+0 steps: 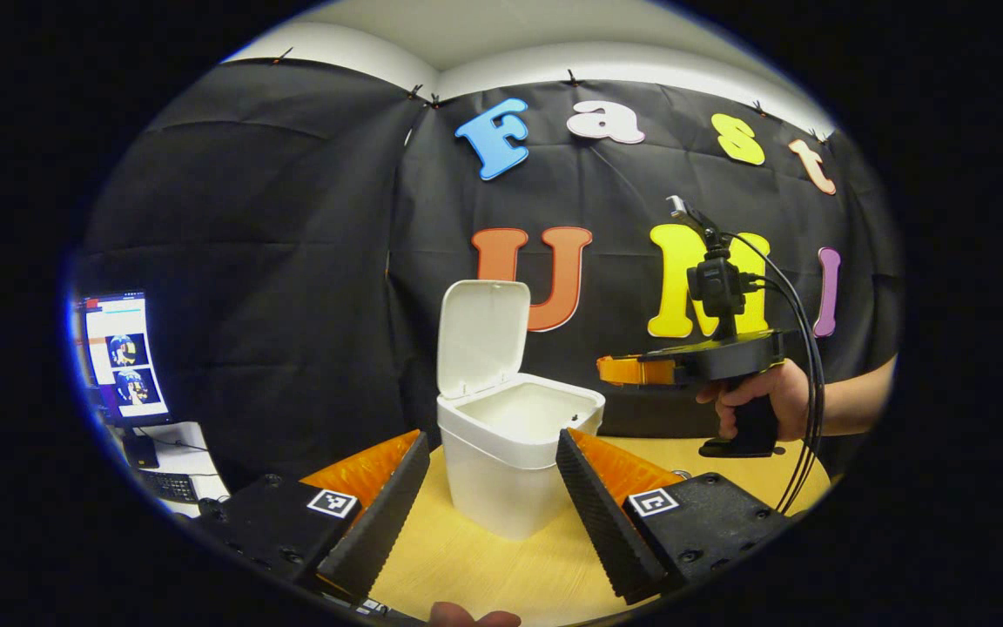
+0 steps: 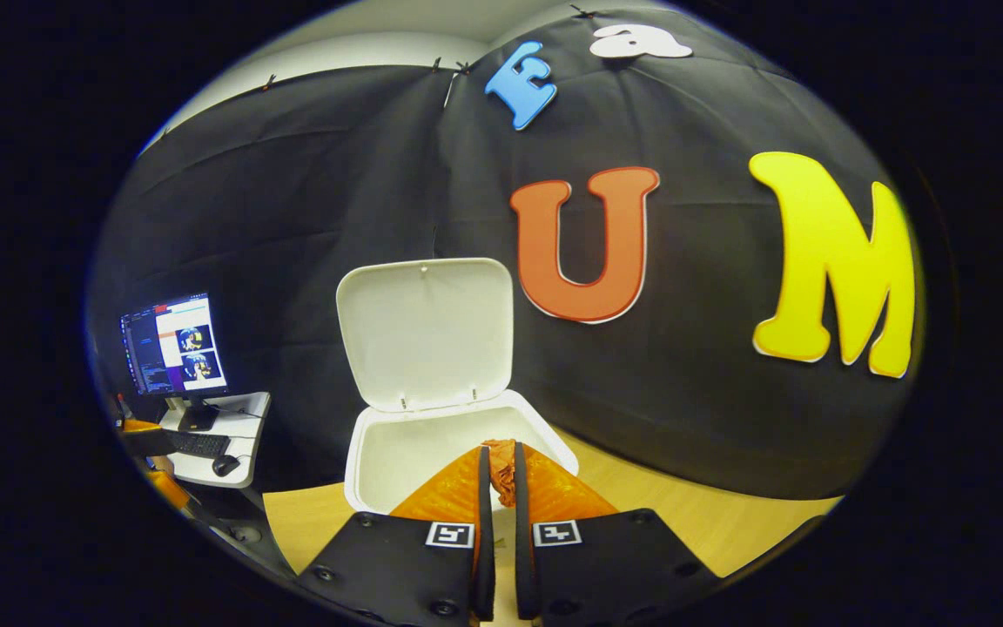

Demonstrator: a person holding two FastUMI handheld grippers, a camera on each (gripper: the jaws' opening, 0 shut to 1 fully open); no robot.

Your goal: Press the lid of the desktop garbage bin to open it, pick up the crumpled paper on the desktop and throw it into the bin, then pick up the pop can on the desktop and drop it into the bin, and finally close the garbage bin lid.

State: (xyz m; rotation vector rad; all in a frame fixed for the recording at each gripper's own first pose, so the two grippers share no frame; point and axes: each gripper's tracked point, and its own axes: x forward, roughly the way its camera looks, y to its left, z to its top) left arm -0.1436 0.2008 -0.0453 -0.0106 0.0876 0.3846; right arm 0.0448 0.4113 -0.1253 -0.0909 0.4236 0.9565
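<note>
**Above the open bin: letting go of the crumpled paper**

Over the mouth of the bin (image 2: 380,461), in the right gripper view, your right gripper (image 2: 501,453) has its fingers drawn almost together, pinching a small wad at the tips that looks like the crumpled paper (image 2: 504,470). The lid (image 2: 423,331) stands upright at the back, so the opening is clear. The step in hand is judged to be the release.

In the left gripper view, the same gripper (image 1: 615,370), held in your hand (image 1: 763,401), sits above the bin's (image 1: 501,488) right rim rather than plainly over its middle. The two views do not settle how far inward the tips reach. Carry the tips a little toward the centre of the opening before you spread the fingers. A light wad can catch the rim and roll out onto the table (image 1: 484,566).

Keep the gripper clear of the raised lid (image 1: 480,335), since a knock might swing it shut. Open the fingers fully and in one motion, so that the paper does not cling to one side.

Your left gripper (image 1: 493,440) waits low in front of the bin with its fingers spread wide and holding nothing. Leave it there, out of the paper's path.
</note>
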